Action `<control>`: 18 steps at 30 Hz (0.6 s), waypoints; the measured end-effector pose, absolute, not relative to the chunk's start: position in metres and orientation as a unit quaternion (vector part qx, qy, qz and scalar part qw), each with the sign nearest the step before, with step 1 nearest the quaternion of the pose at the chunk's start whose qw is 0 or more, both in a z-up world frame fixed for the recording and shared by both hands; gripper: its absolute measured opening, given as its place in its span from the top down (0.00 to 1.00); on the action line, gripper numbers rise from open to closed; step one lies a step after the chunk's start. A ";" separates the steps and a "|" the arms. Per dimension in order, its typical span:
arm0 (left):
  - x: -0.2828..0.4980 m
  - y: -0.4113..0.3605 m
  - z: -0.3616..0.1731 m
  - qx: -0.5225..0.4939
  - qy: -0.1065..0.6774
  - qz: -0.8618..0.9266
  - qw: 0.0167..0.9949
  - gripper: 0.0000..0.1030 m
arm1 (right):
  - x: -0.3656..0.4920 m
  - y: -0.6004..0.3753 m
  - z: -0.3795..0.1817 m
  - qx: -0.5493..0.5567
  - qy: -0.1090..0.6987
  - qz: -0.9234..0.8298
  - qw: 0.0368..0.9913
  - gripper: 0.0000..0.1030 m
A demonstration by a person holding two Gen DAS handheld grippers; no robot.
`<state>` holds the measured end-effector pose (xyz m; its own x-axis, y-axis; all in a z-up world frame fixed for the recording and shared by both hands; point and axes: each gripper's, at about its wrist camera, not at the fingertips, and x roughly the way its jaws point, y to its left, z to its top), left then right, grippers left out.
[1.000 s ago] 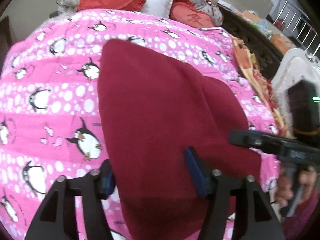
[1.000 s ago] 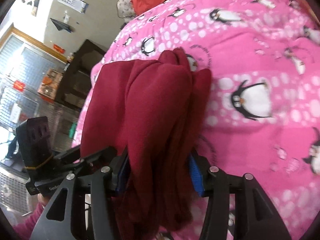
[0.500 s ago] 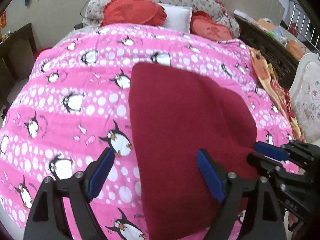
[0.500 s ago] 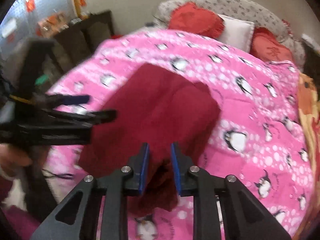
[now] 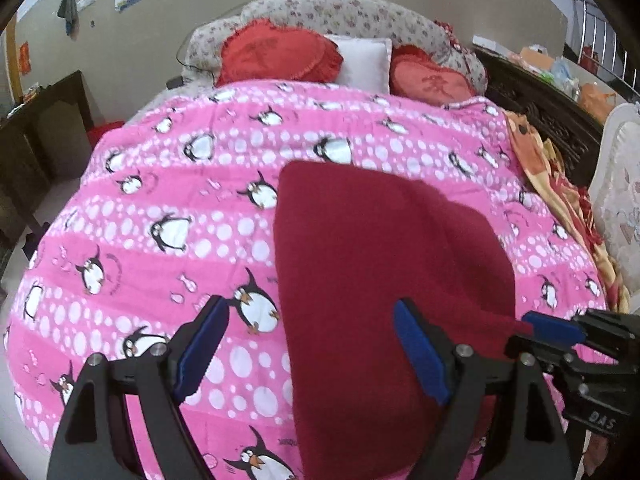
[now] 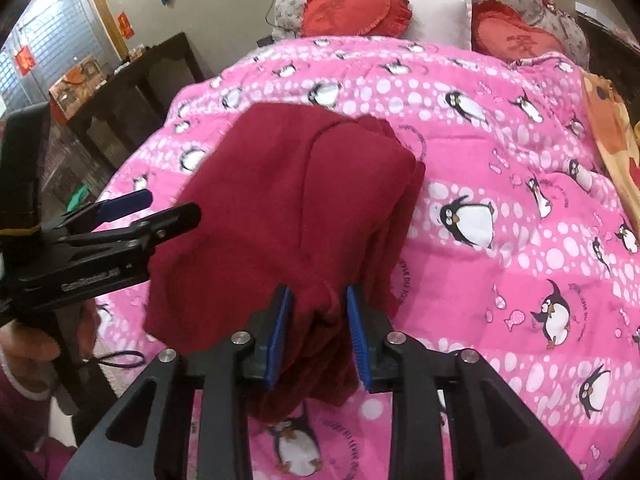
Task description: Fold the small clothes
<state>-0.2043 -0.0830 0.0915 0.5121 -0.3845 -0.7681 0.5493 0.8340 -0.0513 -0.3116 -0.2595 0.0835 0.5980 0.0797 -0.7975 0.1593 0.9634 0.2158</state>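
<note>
A dark red garment lies folded on the pink penguin quilt; it also shows in the right wrist view. My left gripper is open and empty above the garment's near left edge, one finger over the quilt, one over the cloth. My right gripper is shut on a bunched near edge of the garment. In the left wrist view the right gripper sits at the garment's right corner. In the right wrist view the left gripper is open at the left.
Red heart cushions and a white pillow lie at the bed head. A dark wooden cabinet stands left of the bed. An orange patterned blanket and a white chair are at the right.
My left gripper let go of the garment, opened wide and drew back. My right gripper closed on the garment's edge and swung round to face the bed head.
</note>
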 end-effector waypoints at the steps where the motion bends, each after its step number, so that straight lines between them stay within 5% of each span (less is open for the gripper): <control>1: -0.203 -0.082 0.093 0.096 0.413 -0.269 0.865 0.15 | -0.311 -0.257 0.088 0.131 0.445 -0.025 0.886 0.95; 18: -0.217 -0.066 0.121 0.077 0.381 -0.257 0.885 0.15 | -0.310 -0.240 0.114 0.115 0.407 -0.120 0.898 0.80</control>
